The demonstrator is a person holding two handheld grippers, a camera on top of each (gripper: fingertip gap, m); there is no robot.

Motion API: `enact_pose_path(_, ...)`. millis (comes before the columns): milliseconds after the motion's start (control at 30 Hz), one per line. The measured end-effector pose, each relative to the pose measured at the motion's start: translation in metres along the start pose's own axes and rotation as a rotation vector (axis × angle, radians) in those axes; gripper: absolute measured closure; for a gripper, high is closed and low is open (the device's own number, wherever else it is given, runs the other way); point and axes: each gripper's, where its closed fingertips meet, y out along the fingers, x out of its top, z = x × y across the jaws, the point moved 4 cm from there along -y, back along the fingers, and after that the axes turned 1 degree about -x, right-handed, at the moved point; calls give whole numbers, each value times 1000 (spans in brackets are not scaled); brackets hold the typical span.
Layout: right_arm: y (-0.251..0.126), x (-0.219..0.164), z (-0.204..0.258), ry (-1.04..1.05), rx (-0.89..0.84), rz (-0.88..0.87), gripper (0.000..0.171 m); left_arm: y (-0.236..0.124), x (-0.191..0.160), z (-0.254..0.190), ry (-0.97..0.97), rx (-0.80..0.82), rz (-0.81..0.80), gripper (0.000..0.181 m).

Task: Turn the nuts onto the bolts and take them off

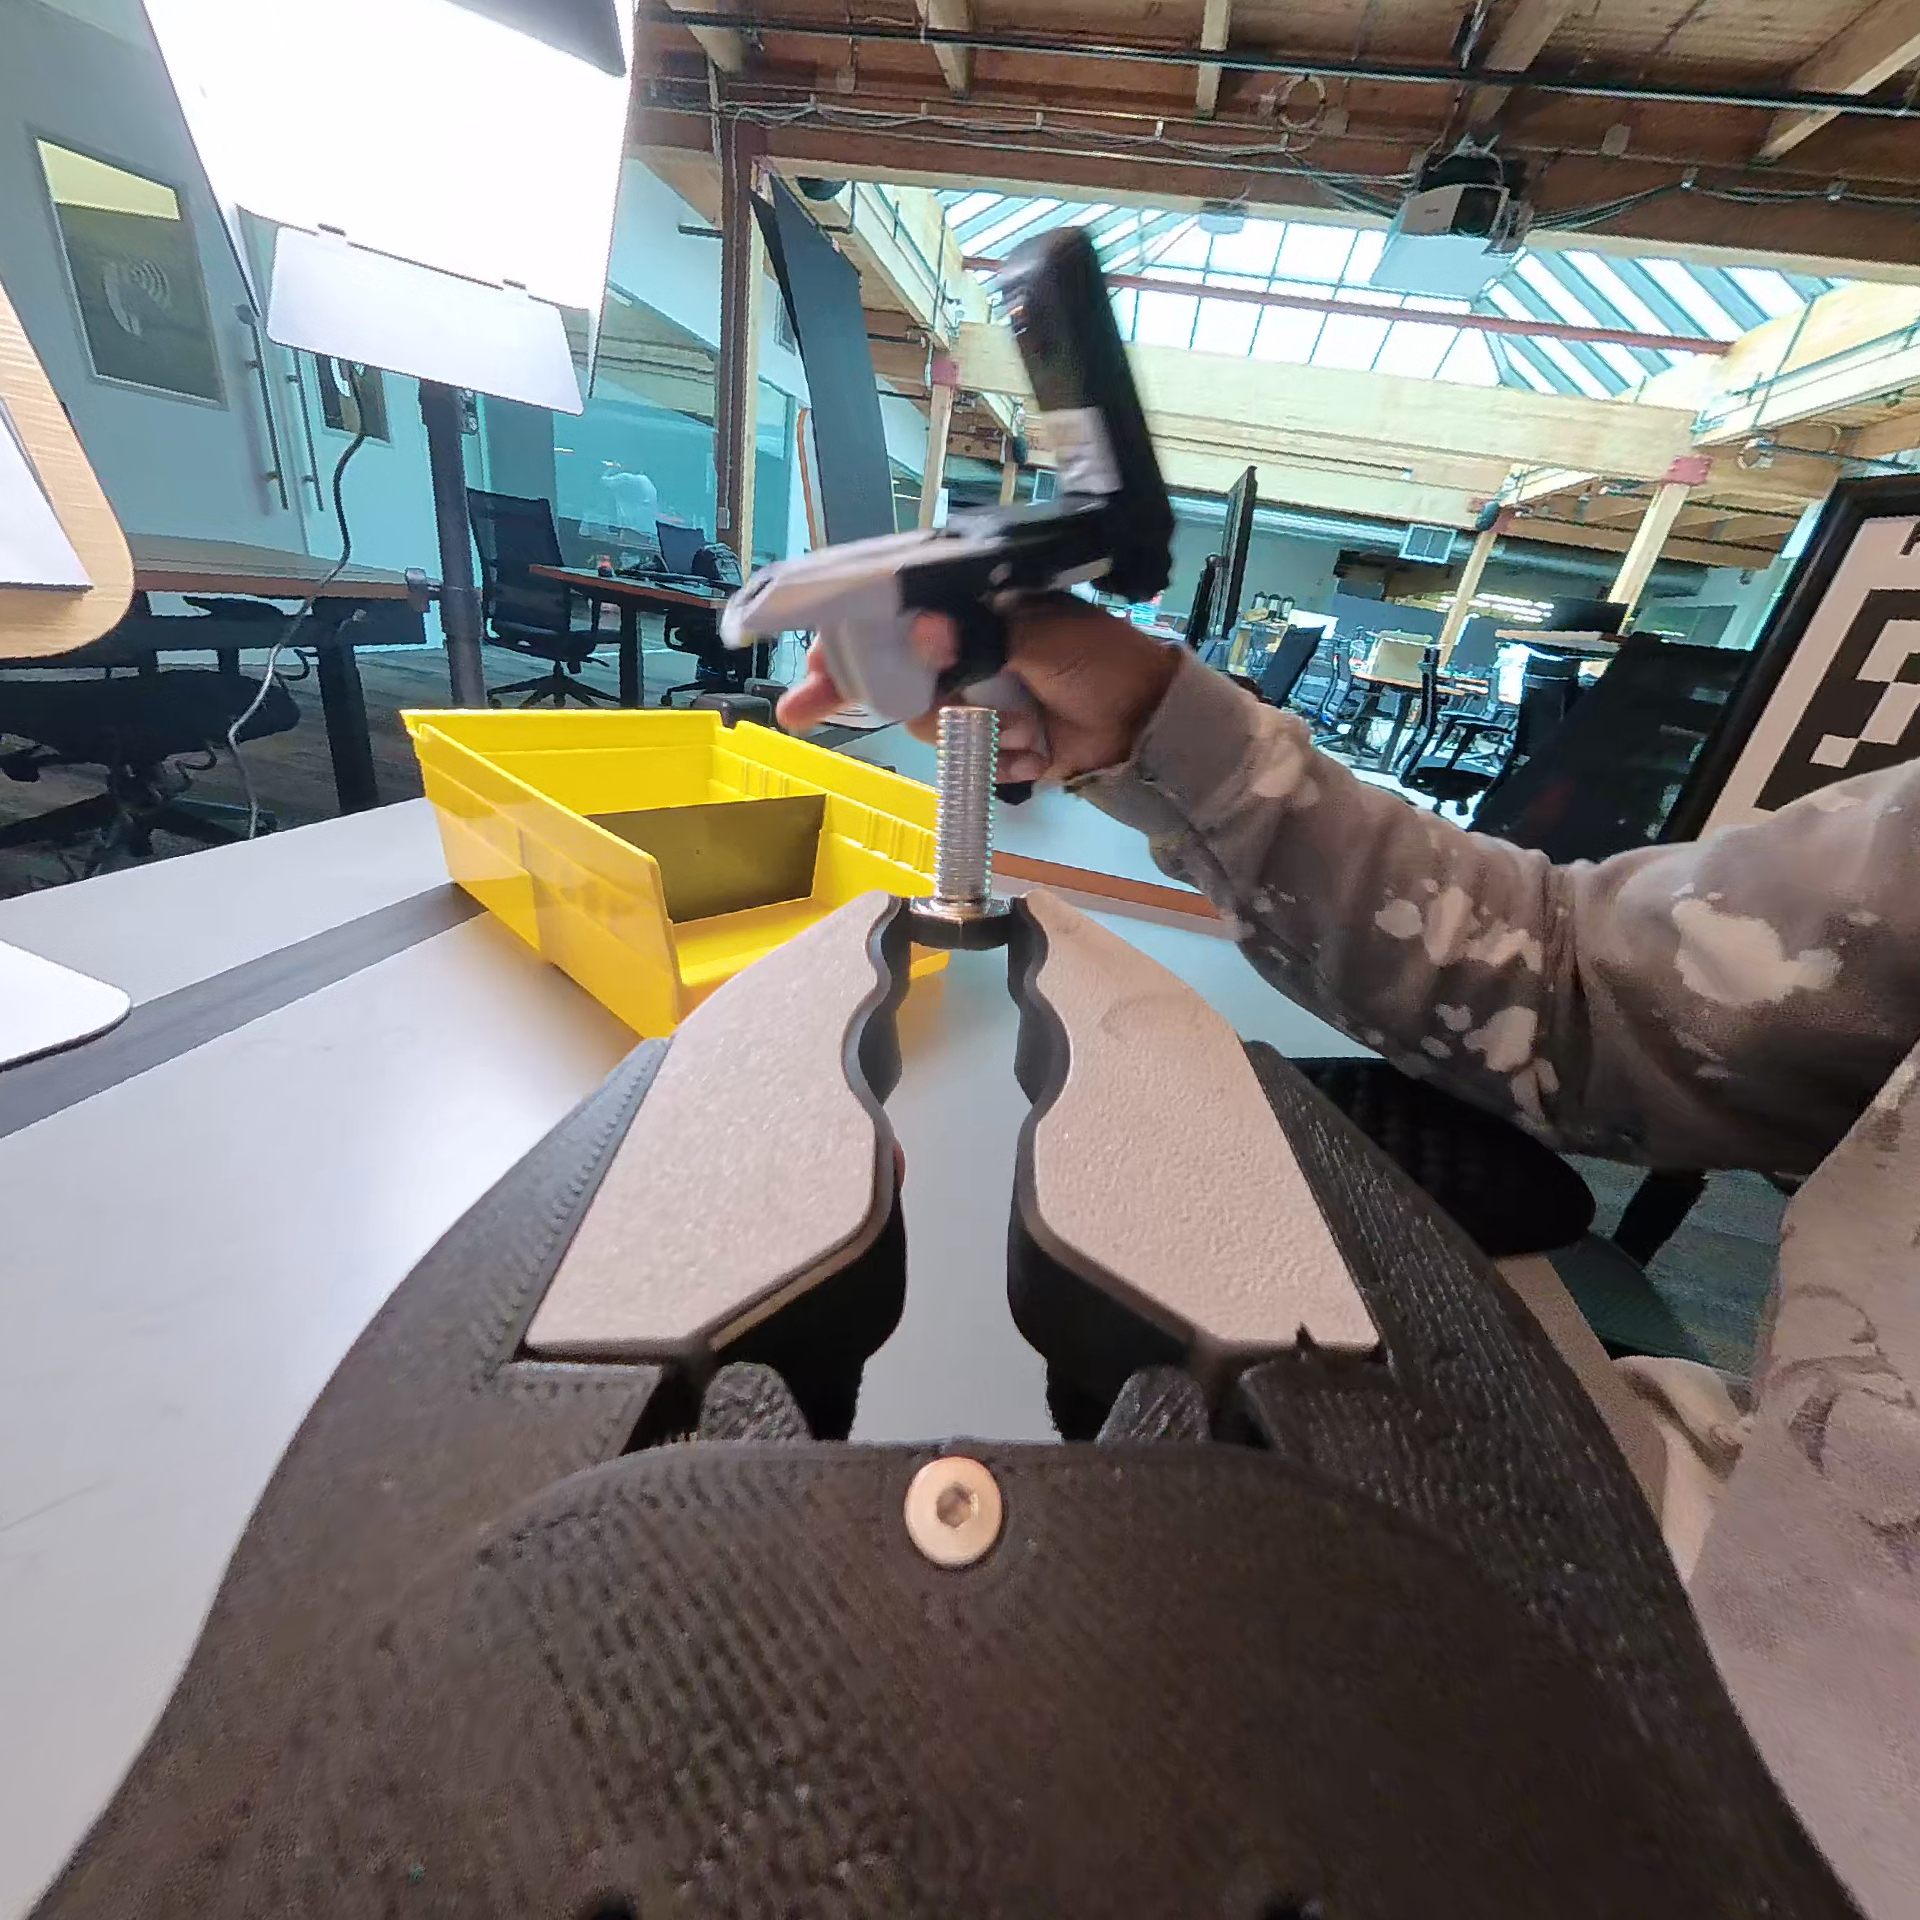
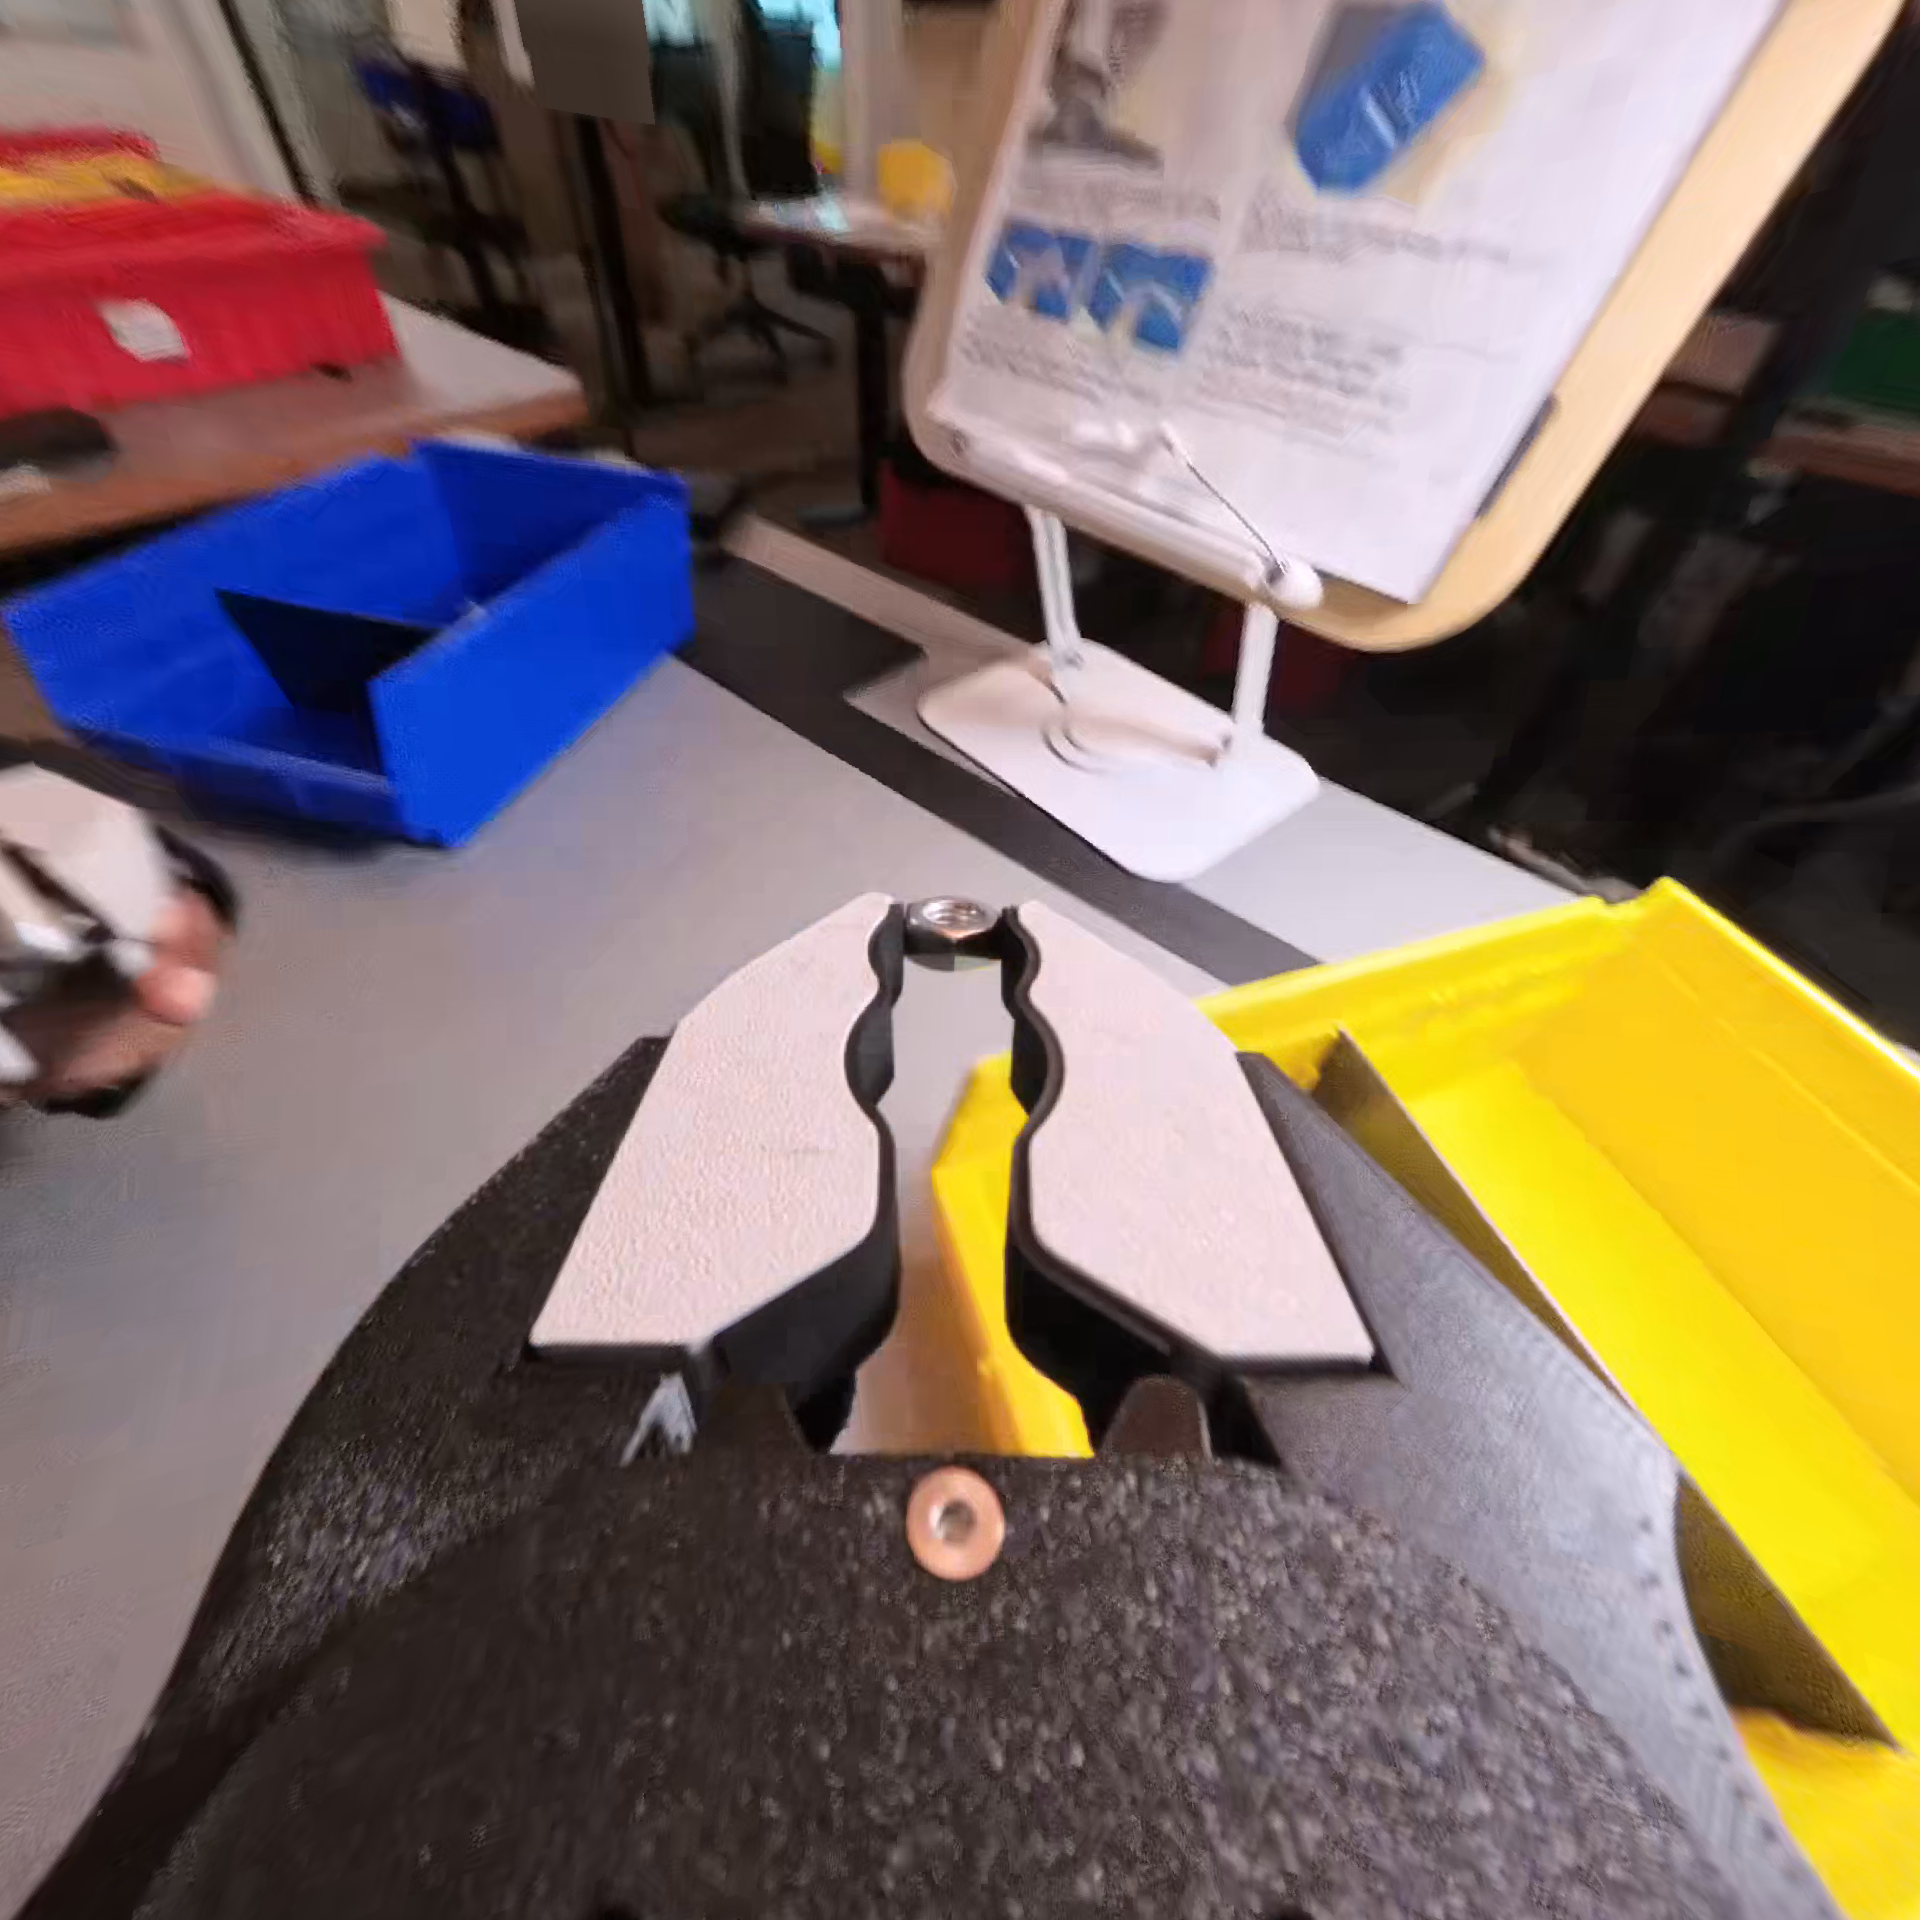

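Left wrist view: left gripper (image 1: 957,914) is pinching the bolt (image 1: 966,821) by its head at 12 o'clock, threads upright, yellow bin (image 1: 582,862) at 10. Right wrist view: right gripper (image 2: 948,928) is clamped on a nut (image 2: 945,932) at 12, blue bin (image 2: 520,665) at 10.

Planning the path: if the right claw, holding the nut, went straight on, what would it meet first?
Probably the white stand base past the nut in the right claw, beyond bare table; depth is unclear.
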Motion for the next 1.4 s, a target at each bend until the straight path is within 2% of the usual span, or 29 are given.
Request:
enact_pose_path(67, 15, -40, -42, -14, -118, 251, 154, -1, 1, 1, 7, 5, -1, 163)
enact_pose_path(167, 39, -98, -76, -17, -186, 556, 154, -2, 1, 1, 11, 7, 1, 163)
enact_pose_path(233, 53, -125, -87, -40, -199, 693, 154, -2, 1, 1, 14, 8, 7, 163)
enact_pose_path(300, 64, -141, -95, -33, -199, 756, 154, -2, 0, 1, 17, 10, 10, 163)
enact_pose_path(567, 88, -153, -112, 18, -200, 707, 153, -2, -4, 2, 19, 3, 26, 163)
enact_pose_path(600, 87, -152, -112, 11, -203, 704, 146, -2, -4, 2, 18, 4, 26, 163)
enact_pose_path(667, 83, -148, -111, 8, -215, 678, 136, -2, -4, 3, 18, 6, 27, 163)
enact_pose_path(767, 72, -126, -104, 10, -218, 559, 136, -2, -6, 4, 15, 13, 36, 163)
enact_pose_path(900, 53, -73, -69, -34, -98, 314, 137, 0, -12, 7, 12, 25, 73, 163)
enact_pose_path(1000, 35, -34, -9, -136, 163, 195, 139, 3, -20, 8, 31, 36, 135, 163)
enact_pose_path(1067, 22, -19, 41, -226, 373, 190, 141, 6, -26, 7, 58, 41, 180, 163)
enact_pose_path(1167, 11, -19, 106, -339, 611, 255, 141, 10, -35, 2, 98, 36, 237, 163)
enact_pose_path(1300, 14, -34, 150, -415, 731, 328, 141, 14, -42, -4, 137, 19, 299, 163)
enact_pose_path(1367, 16, -41, 158, -446, 751, 361, 149, 14, -43, -6, 151, 15, 314, 163)
enact_pose_path(1400, 17, -43, 159, -461, 748, 366, 160, 14, -44, -6, 153, 9, 326, 163)
